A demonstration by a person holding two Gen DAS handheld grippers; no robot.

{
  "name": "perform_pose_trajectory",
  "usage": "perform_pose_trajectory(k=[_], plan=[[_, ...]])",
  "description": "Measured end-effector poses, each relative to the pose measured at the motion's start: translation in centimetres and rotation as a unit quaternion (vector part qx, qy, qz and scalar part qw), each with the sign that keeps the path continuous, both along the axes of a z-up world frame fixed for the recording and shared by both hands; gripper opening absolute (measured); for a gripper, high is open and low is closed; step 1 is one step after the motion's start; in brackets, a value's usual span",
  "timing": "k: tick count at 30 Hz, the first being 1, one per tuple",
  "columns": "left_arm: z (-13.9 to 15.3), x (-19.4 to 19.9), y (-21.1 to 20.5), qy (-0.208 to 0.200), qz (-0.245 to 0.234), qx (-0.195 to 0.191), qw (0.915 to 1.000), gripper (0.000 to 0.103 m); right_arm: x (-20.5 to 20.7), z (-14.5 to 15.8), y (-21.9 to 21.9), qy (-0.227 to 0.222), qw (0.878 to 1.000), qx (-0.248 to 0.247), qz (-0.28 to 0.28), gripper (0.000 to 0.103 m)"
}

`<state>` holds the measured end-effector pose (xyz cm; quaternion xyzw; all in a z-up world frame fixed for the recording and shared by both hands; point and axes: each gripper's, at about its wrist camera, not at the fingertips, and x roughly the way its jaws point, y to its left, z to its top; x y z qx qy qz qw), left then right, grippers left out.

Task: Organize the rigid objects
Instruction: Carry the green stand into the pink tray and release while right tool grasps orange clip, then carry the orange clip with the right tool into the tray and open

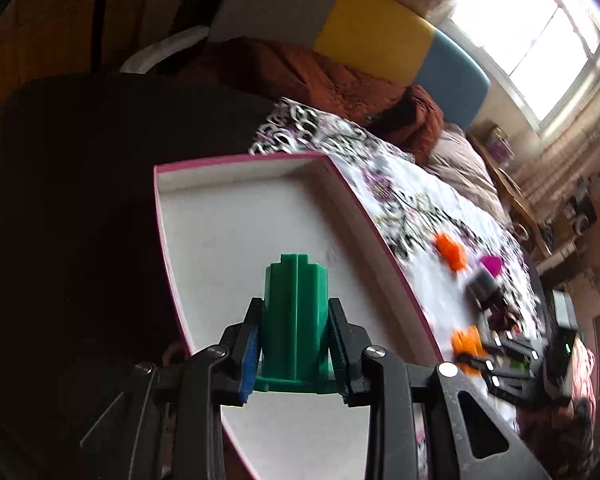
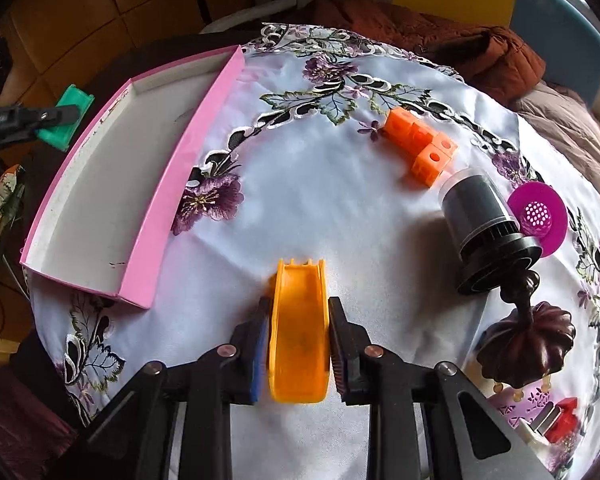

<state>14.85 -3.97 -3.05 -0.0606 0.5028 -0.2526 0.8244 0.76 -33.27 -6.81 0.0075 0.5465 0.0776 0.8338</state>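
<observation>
My left gripper (image 1: 296,312) is shut on a green plastic block (image 1: 296,320) and holds it over the near part of the pink box (image 1: 236,160), whose white inside is bare. In the right wrist view the left gripper (image 2: 66,114) with the green block (image 2: 66,120) is at the box's (image 2: 188,152) far left edge. My right gripper (image 2: 298,312) is shut on a yellow-orange plastic piece (image 2: 298,336) above the white floral cloth (image 2: 320,208). Orange cubes (image 2: 420,146), a black cylinder (image 2: 480,220) and a magenta disc (image 2: 540,216) lie on the cloth.
A dark carved wooden ornament (image 2: 526,344) and a red and white item (image 2: 560,420) lie at the right. Behind the table are an orange-brown blanket (image 2: 420,28) and coloured cushions (image 1: 376,36). A bright window (image 1: 540,32) is at the upper right.
</observation>
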Motion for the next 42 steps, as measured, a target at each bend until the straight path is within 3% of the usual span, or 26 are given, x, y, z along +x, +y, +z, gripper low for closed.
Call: perform_pose_trajectory(k=[5,11,15,17,21,27,34,42], plan=[[-1.2,3.9,-0.4,0.003,0.041,0.016,0.999,0.03,0.1,-0.2,0.0,0.002,1.0,0.01,-0.004,0.027],[-2.8,7.2,-0.9,0.003,0.067,0.064,0.9957,0.03,0.2,-0.3,0.2,-0.003,1.0,0.004,0.002,0.027],[-3.3,7.9,-0.9,-0.002,0.068,0.079,0.9946,0.045,0.2,-0.3,0.2,-0.007,1.0,-0.002,0.008,0.027],[-3.3,7.7,-0.6,-0.004,0.071,0.079,0.9943,0.047,0.1,-0.2,0.2,-0.009,1.0,-0.004,0.01,0.027],[-1.5,5.2,-0.1,-0.049,0.077,0.096,0.9911,0.048,0.0,-0.2,0.2,-0.011,1.0,-0.006,0.011,0.027],[0.9,-2.0,0.2,-0.116,0.057,0.108,0.9858,0.048,0.0,-0.3,0.2,-0.011,1.0,-0.005,0.008,0.027],[0.8,-8.2,0.5,-0.112,0.052,0.11,0.9863,0.048,-0.2,-0.3,0.4,-0.02,1.0,-0.018,0.011,0.027],[0.4,-10.8,1.0,-0.112,0.072,0.122,0.9836,0.048,-0.4,-0.3,0.6,-0.027,0.999,-0.027,0.012,0.027]])
